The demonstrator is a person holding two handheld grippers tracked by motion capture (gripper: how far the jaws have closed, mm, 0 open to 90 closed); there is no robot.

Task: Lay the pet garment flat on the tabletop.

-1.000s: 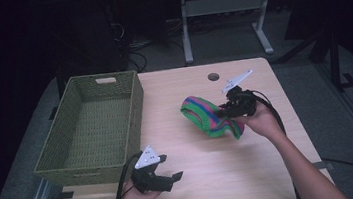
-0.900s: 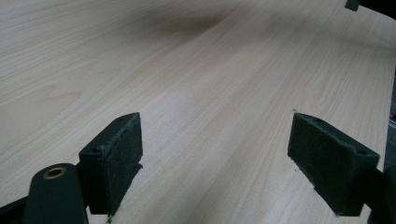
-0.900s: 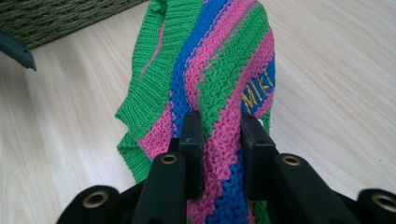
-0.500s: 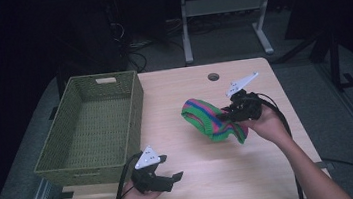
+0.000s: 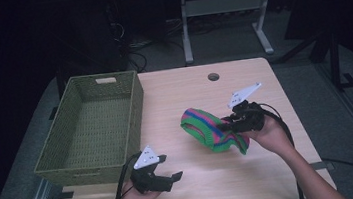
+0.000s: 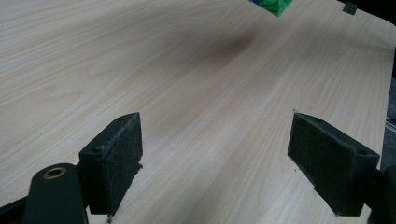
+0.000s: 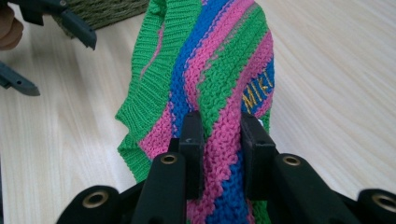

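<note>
The right gripper (image 5: 228,122) pinched the striped knit sock (image 5: 212,131) between its fingers (image 7: 192,140), right of the frame's middle. The sock seemed to hang just above the desk (image 5: 184,93). At the bottom, the left gripper (image 5: 173,176) had its fingers (image 6: 114,158) spread wide, holding nothing.

Lab: bare desk (image 5: 199,97), floor cables (image 5: 139,58), dark surroundings.

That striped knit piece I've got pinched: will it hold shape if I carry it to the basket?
Probably not: the striped knit folds and droops around the right gripper, so it looks floppy. It seems light. The coarse ribbing should resist slipping, though loose ends may drag on the basket rim.
</note>
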